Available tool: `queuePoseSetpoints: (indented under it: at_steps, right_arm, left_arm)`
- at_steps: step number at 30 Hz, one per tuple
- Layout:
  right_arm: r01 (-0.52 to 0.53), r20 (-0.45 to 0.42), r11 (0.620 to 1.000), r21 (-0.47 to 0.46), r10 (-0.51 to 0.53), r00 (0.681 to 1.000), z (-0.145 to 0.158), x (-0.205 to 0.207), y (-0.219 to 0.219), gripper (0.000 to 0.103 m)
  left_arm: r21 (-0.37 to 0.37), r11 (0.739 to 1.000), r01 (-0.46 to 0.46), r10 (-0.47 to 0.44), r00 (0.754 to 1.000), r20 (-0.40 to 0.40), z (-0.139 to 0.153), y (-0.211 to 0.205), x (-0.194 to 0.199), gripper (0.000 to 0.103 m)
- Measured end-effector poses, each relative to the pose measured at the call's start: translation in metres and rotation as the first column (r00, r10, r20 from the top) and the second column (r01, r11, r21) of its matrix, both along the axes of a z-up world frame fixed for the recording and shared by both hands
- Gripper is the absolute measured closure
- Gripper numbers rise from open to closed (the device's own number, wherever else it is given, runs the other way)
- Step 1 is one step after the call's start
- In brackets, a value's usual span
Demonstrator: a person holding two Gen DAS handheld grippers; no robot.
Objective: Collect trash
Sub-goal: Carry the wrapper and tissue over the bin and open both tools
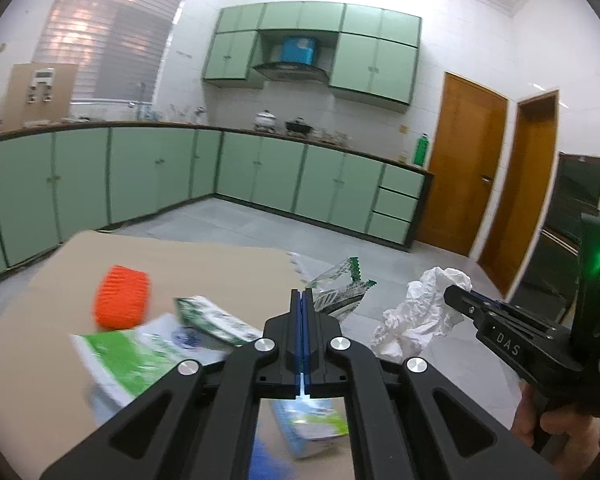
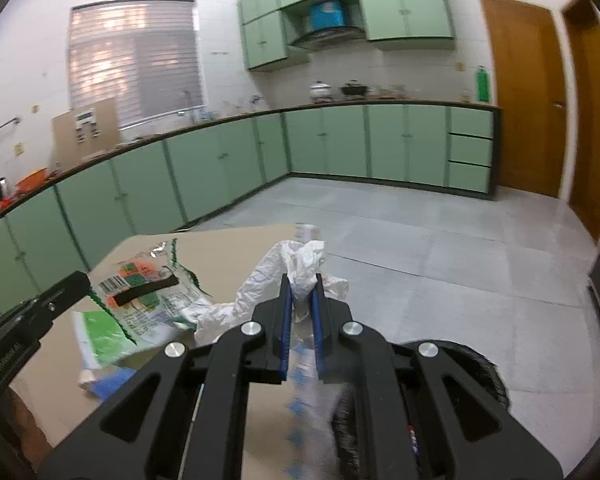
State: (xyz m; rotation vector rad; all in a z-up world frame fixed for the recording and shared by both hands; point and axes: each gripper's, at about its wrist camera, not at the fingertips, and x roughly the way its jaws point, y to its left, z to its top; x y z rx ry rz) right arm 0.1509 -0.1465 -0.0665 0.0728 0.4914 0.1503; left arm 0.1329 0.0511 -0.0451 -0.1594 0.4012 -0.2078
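Between right claw (image 2: 302, 294) pads, crumpled white tissue (image 2: 300, 268) (creased, puffy)

I see white crumpled paper (image 2: 300, 276), an orange ribbed sponge (image 1: 121, 297) and green-and-white packets (image 1: 140, 354) on tan cardboard (image 1: 204, 264).

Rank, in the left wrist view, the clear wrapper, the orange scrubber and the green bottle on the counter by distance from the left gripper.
From the left gripper:
1. Clear wrapper, pinched at its fingers, just right.
2. Orange scrubber, left on the cardboard.
3. Green bottle, far right on the counter by the door.
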Motion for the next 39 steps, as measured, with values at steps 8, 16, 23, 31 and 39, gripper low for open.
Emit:
queuePoseSetpoints:
  at_steps: [8,16,23,31,39]
  right_arm:
    - [0.166,-0.044,0.986,-0.021,-0.166,0.985,-0.029,-0.014,-0.076,0.095]
    - [0.27,-0.101,0.962,-0.034,-0.272,0.957,-0.074,-0.016,-0.133,0.094]
    - [0.327,-0.156,0.944,-0.043,-0.33,0.931,-0.116,0.001,-0.168,0.094]
    - [0.343,-0.215,0.938,-0.048,-0.345,0.913,-0.151,0.03,-0.187,0.089]
    - [0.384,-0.244,0.922,-0.06,-0.386,0.889,-0.17,0.035,-0.201,0.063]
  left_arm:
    - [0.024,0.99,0.141,-0.14,0.989,-0.051,-0.016,-0.08,0.021,0.102]
    - [0.034,0.973,0.226,-0.221,0.969,-0.112,-0.043,-0.154,0.045,0.102]
    - [0.061,0.963,0.263,-0.249,0.954,-0.168,-0.069,-0.202,0.077,0.102]
    - [0.093,0.946,0.311,-0.283,0.931,-0.231,-0.095,-0.24,0.103,0.102]
    - [0.107,0.936,0.336,-0.302,0.92,-0.249,-0.106,-0.256,0.112,0.091]
